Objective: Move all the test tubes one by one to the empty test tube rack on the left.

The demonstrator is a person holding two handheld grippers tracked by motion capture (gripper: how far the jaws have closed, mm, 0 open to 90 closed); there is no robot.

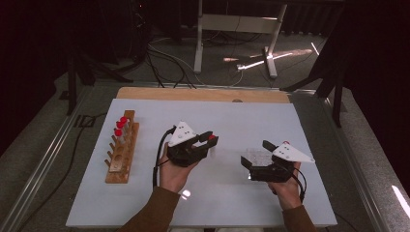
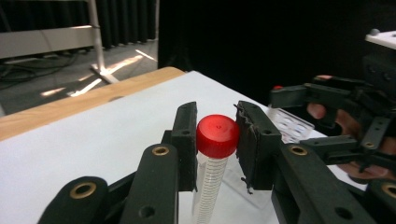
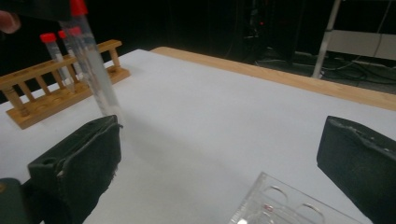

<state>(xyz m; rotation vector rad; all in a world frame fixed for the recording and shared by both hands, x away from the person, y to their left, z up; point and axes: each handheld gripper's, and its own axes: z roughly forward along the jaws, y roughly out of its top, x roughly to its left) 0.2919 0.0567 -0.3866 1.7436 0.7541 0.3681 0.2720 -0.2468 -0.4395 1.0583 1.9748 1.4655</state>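
White rectangular table top (image 1: 145, 193) with a light wooden edge strip (image 1: 203, 94) along the far side; dark floor with cables beyond.

Left gripper (image 1: 209, 139), black two-jaw tool with a grey three-cornered plate, is held in the person's left hand (image 1: 173, 171) near table centre, left of middle. Its jaws pinch a clear plastic graduated tube with a red screw cap (image 2: 217, 135). In the left gripper view the cap sits between the two pads, both pressing at or just below cap level, and the tube body hangs down toward the table. In the right gripper view the same tube (image 3: 95, 70) looks tilted, cap up, lower end above the white surface.

Right gripper (image 1: 255, 156), same black build, is held in the person's right hand (image 1: 289, 188) at centre-right. Jaws spread wide, nothing between the pads. A clear plastic multi-well plate (image 1: 257, 156) lies flat on the table between and just ahead of them; in the right gripper view its near corner (image 3: 280, 200) shows low between the jaws, touching neither.

Light wooden tube rack (image 1: 122, 147) stands on the left side of the table, well apart from both grippers. Red-capped tubes in rack (image 1: 120, 124) sit upright at its far end; near slots hold none.

Brown sleeves at the bottom edge.
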